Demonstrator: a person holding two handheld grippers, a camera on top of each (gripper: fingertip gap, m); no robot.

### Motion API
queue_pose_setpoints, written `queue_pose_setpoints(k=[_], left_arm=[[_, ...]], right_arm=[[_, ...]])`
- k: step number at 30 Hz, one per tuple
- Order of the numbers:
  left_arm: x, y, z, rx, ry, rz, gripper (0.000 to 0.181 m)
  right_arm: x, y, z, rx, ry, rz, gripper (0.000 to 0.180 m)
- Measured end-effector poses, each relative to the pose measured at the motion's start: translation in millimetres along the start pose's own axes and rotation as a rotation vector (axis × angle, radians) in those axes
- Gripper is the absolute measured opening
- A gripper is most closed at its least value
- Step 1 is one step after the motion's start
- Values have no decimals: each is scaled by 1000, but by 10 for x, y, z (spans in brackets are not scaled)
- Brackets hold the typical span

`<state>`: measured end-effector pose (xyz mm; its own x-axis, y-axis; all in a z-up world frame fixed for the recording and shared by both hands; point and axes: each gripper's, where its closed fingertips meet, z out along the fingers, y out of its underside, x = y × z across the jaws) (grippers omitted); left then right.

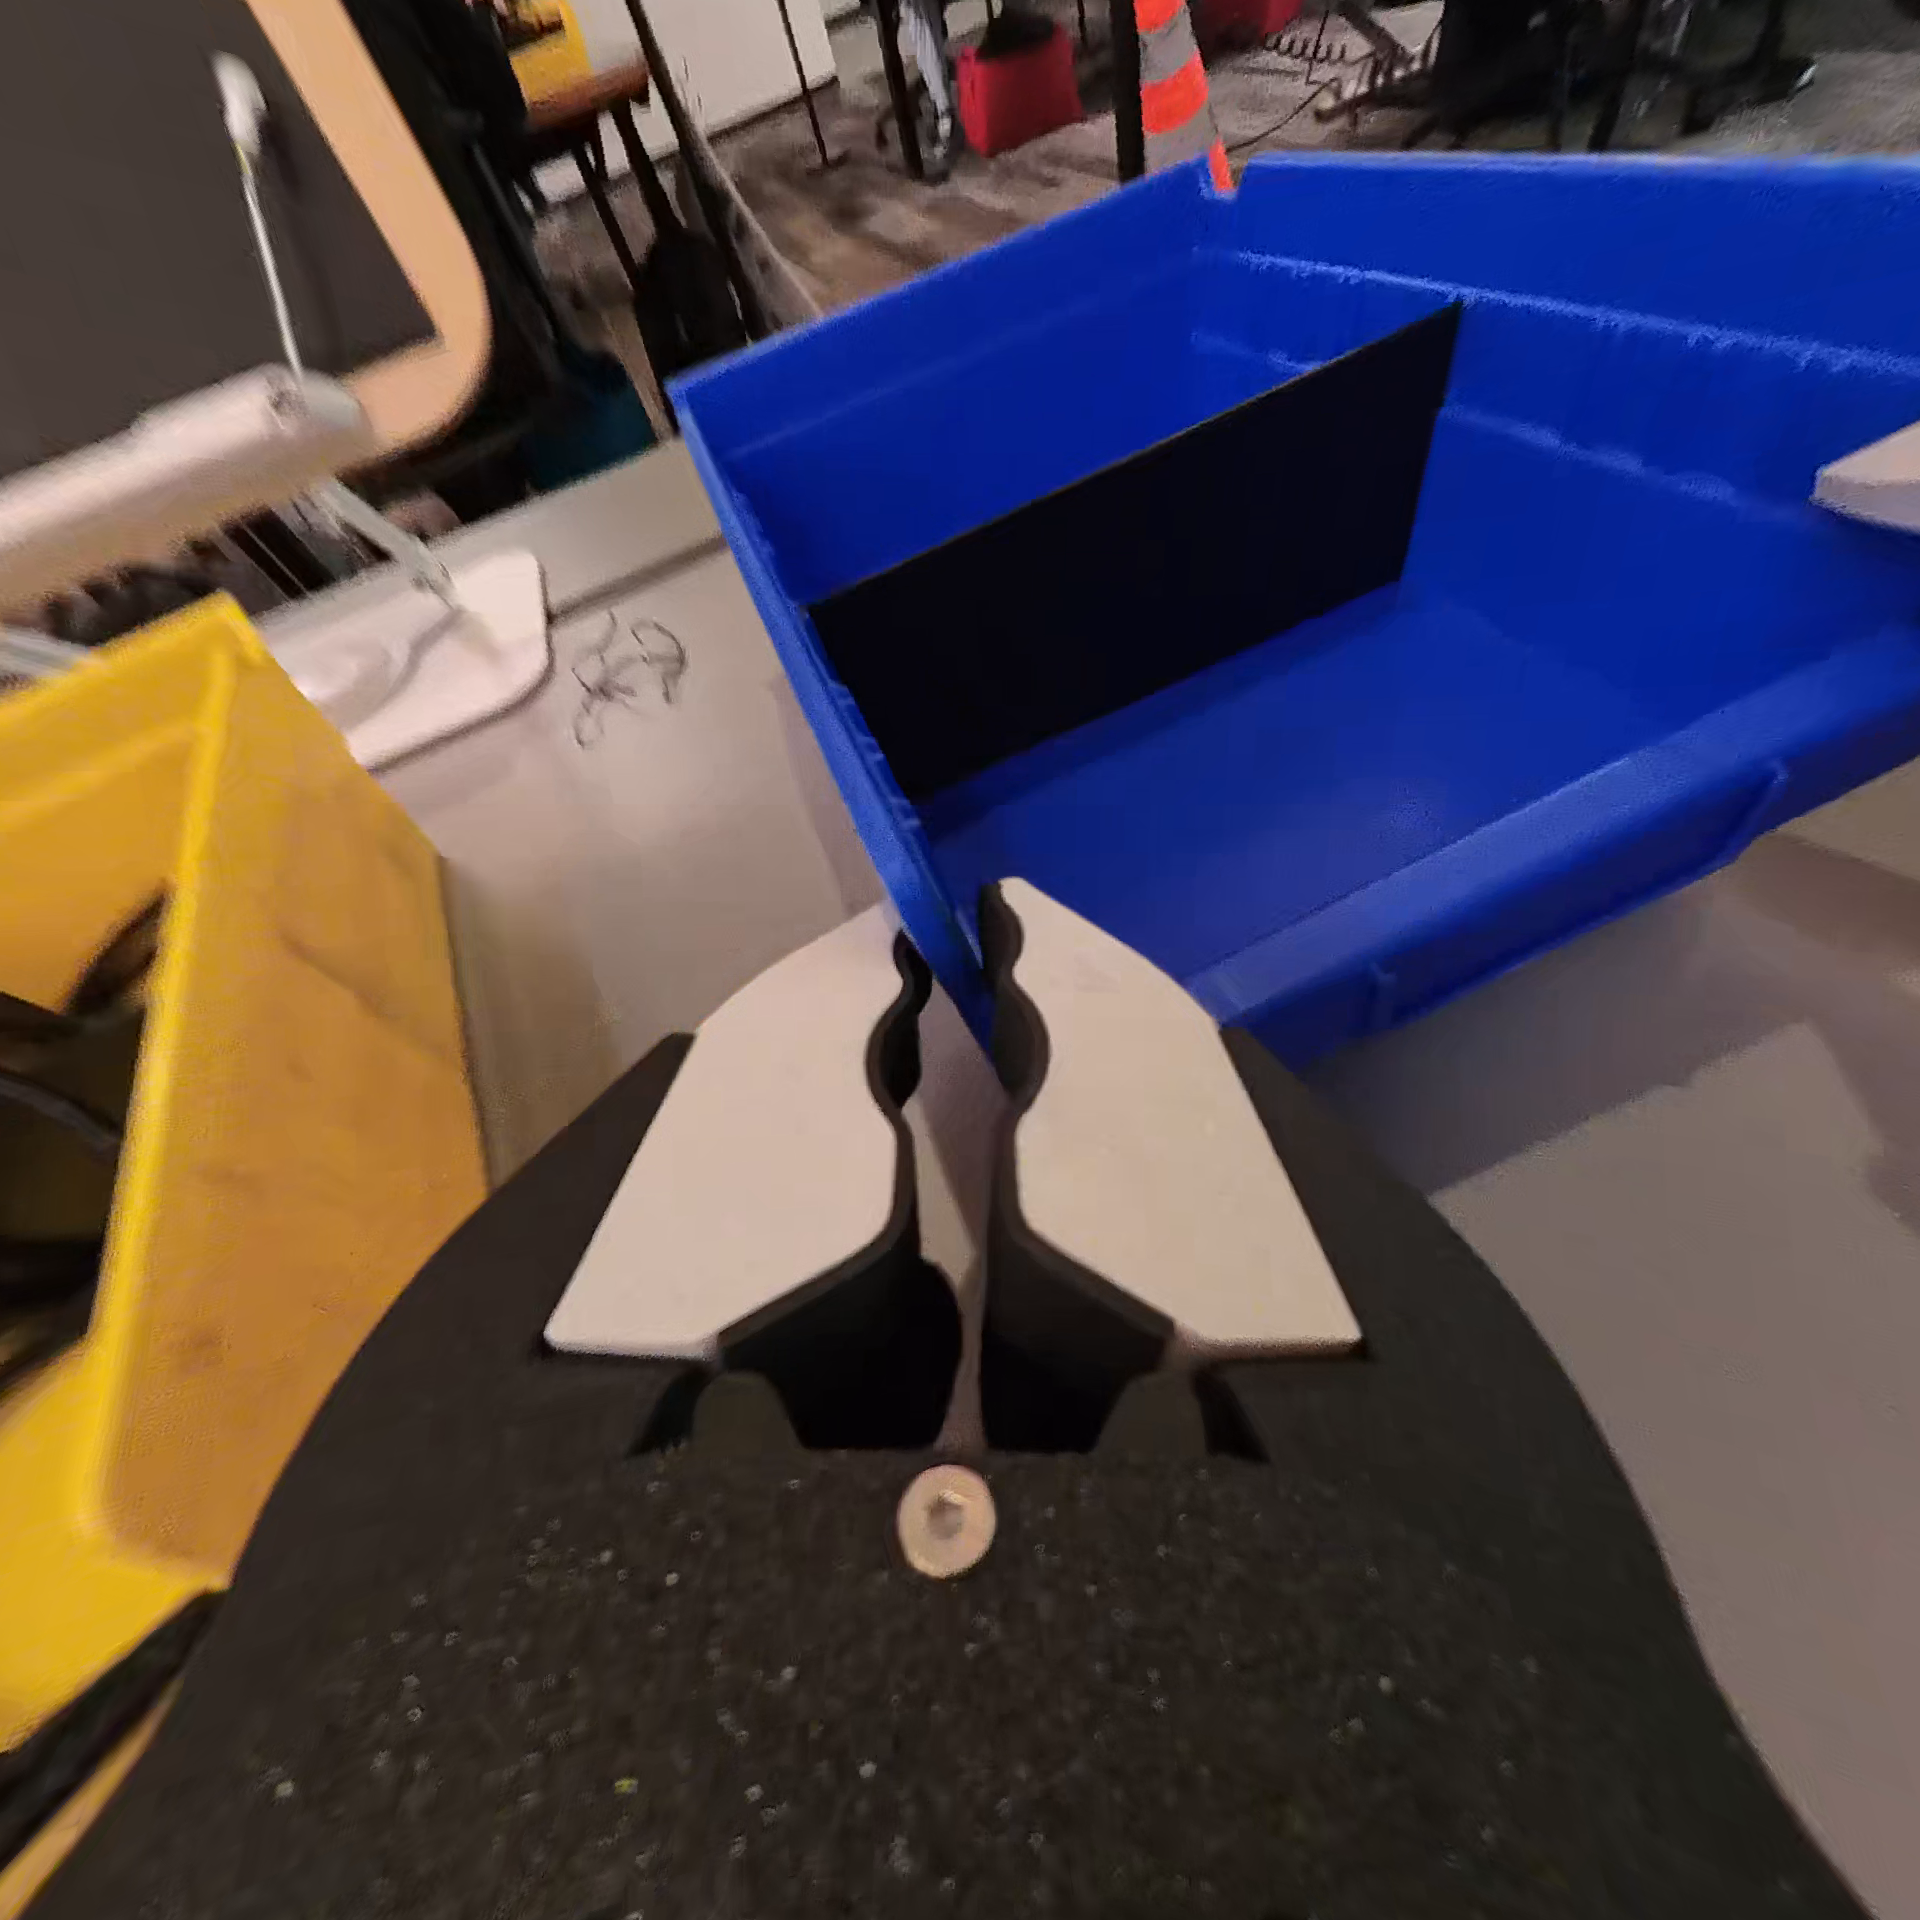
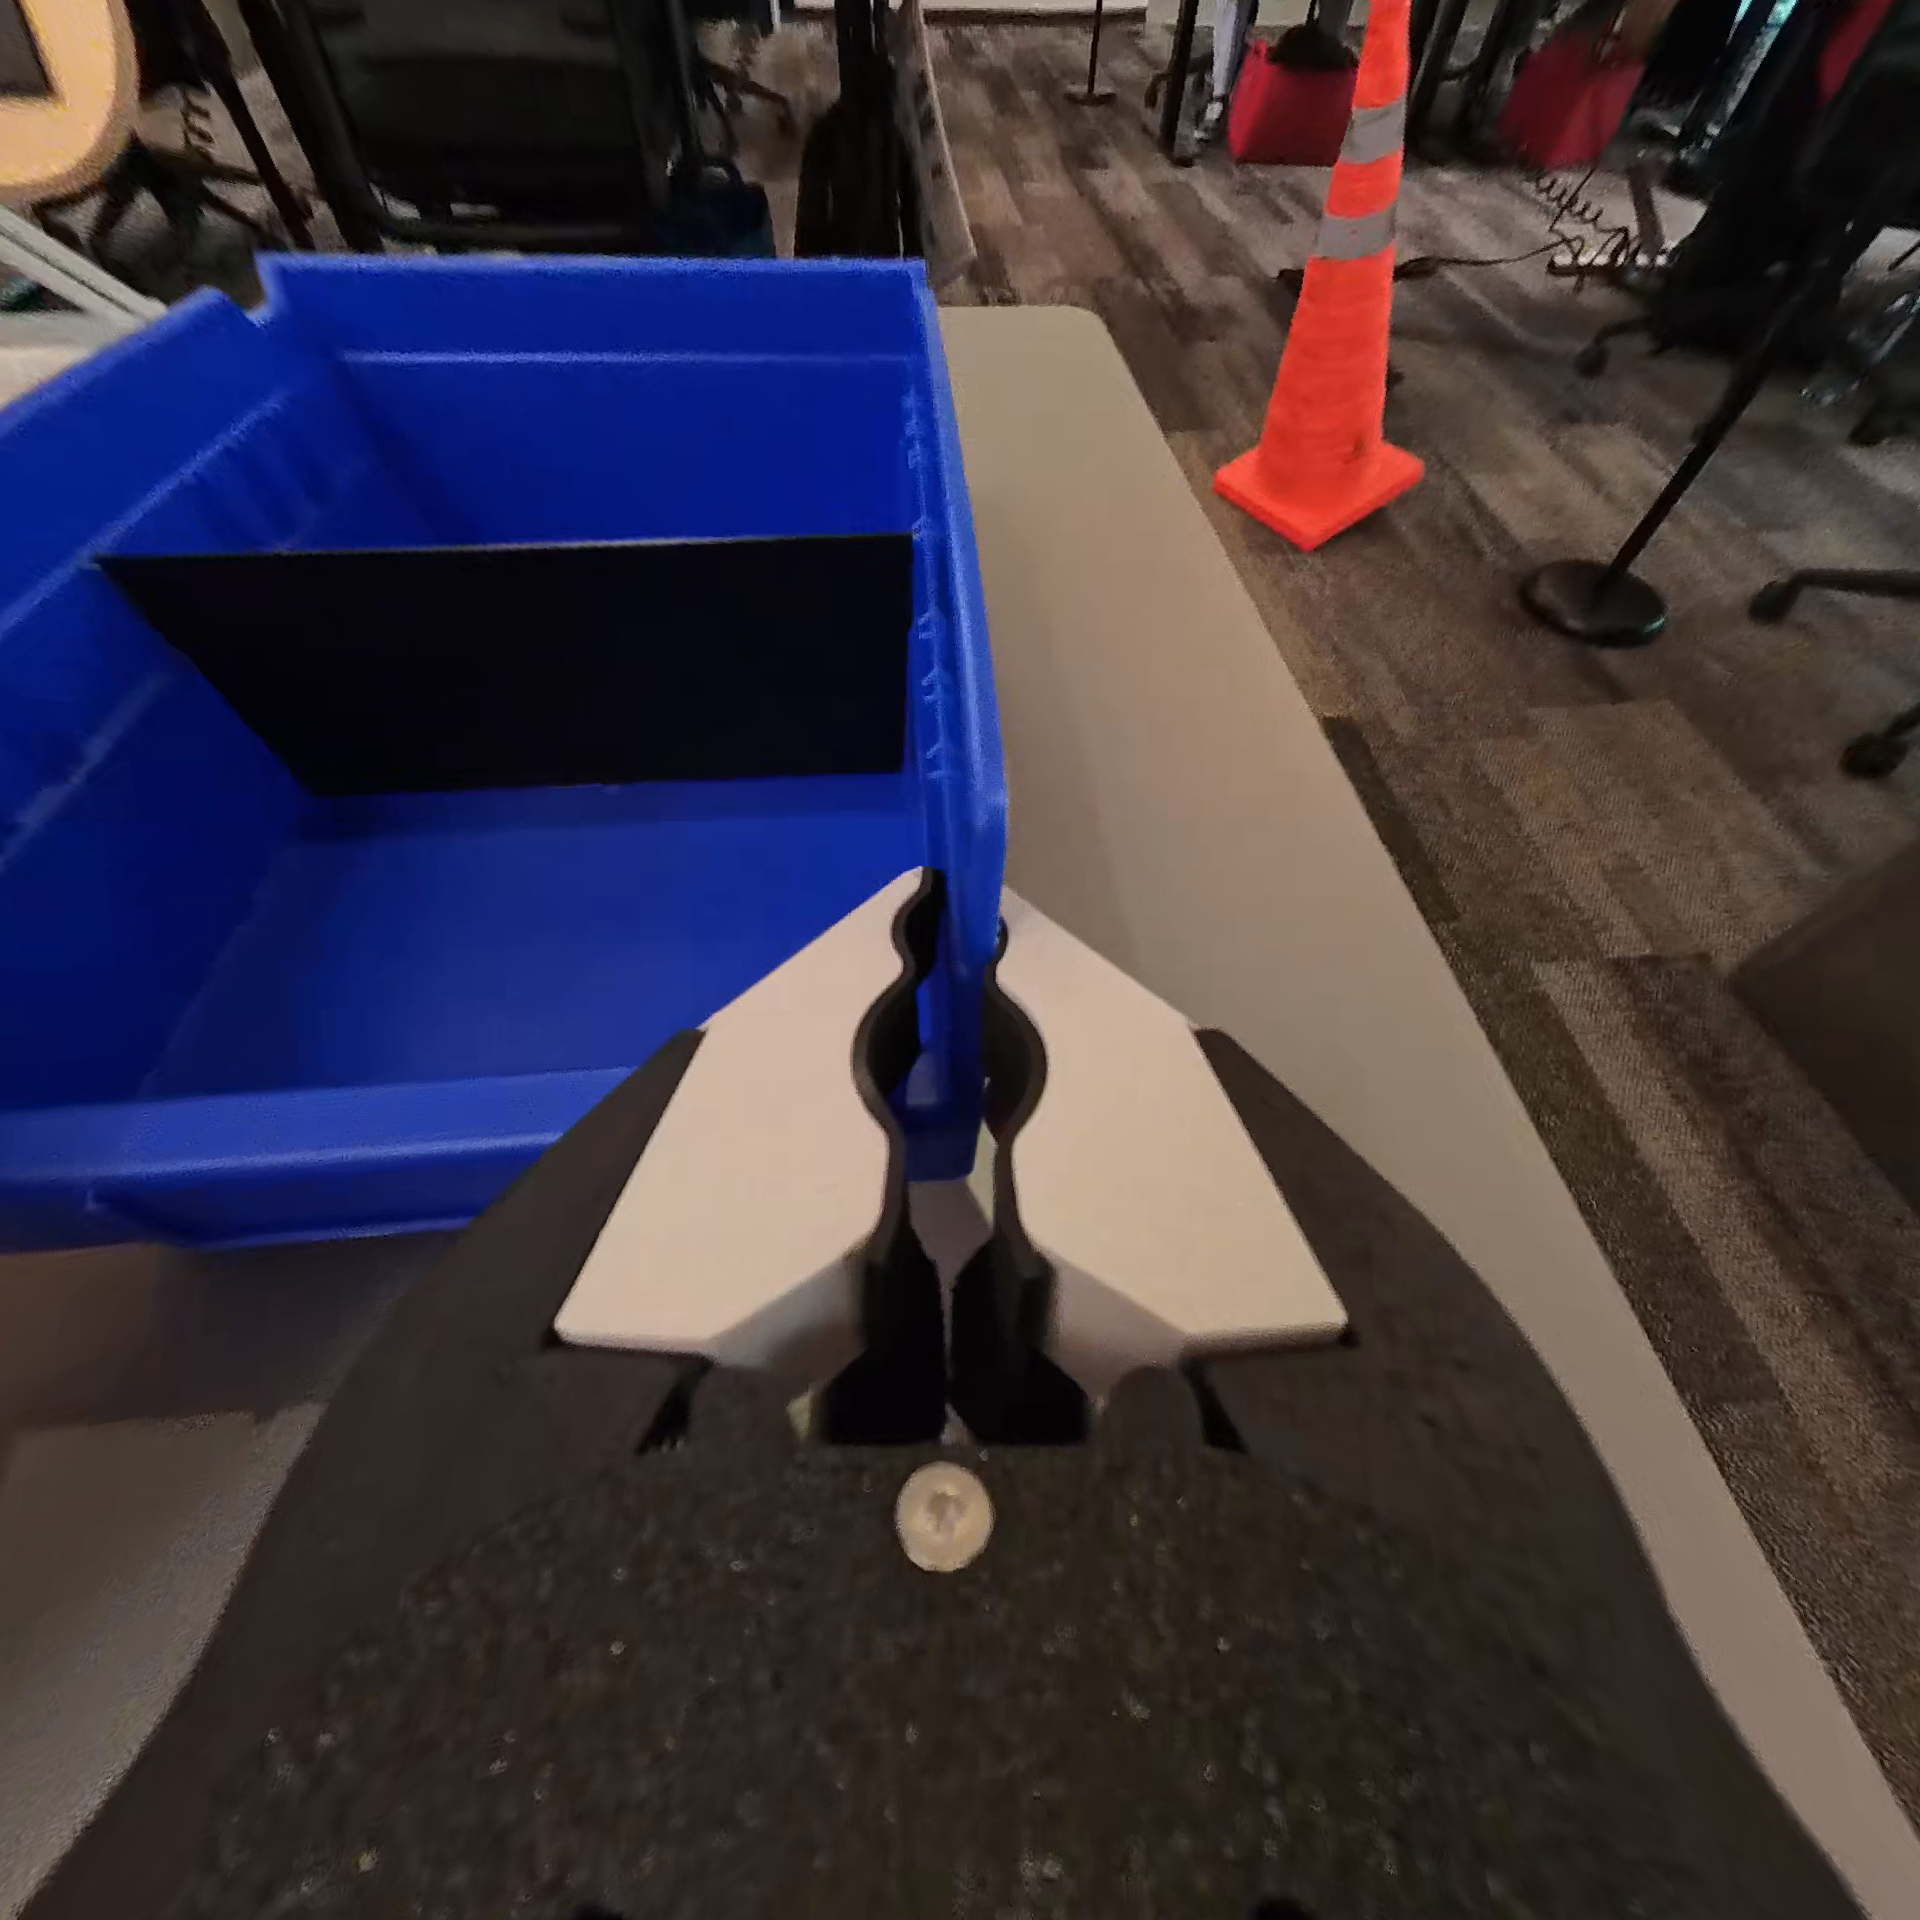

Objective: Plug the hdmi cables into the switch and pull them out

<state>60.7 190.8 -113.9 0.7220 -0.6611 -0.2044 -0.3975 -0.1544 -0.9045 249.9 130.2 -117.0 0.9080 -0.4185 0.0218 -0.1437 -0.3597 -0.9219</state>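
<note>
No HDMI cable or switch shows in either view. An empty blue bin point(image 1: 1351, 748) with a black divider point(image 1: 1143, 540) sits on the grey table. My left gripper point(image 1: 956, 935) is shut on the bin's near left corner wall. My right gripper point(image 2: 961, 914) is shut on the right side wall of the bin point(image 2: 520, 935), near its front corner. A grey fingertip of the right gripper point(image 1: 1870, 483) shows at the right edge of the left wrist view. The divider also shows in the right wrist view point(image 2: 520, 665).
A yellow bin point(image 1: 260, 1039) with dark contents stands close on the left. A white stand base point(image 1: 447, 655) and a tangle of thin wire point(image 1: 623, 665) lie behind it. The table edge point(image 2: 1403, 987) runs along the right, with an orange cone point(image 2: 1340, 312) on the floor beyond. Left tips to right tips: about 20 cm.
</note>
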Motion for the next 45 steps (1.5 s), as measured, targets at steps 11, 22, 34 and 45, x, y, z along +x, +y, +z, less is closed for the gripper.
queue_pose_setpoints(k=[11,22,34,45], left_arm=[[-1,75,-561,42,163,112,10],[-2291,519,-2211,196,-233,109,13],[-2629,1136,-1631,87,-64,-126,26],[-2834,1322,-1343,-17,-170,-107,6]], right_arm=[[-14,183,126,-106,32,63,10],[-189,-367,-335,35,176,-133,31],[-3267,30,-742,18,-576,-64,49],[-3368,157,-455,64,-236,-148,3]])
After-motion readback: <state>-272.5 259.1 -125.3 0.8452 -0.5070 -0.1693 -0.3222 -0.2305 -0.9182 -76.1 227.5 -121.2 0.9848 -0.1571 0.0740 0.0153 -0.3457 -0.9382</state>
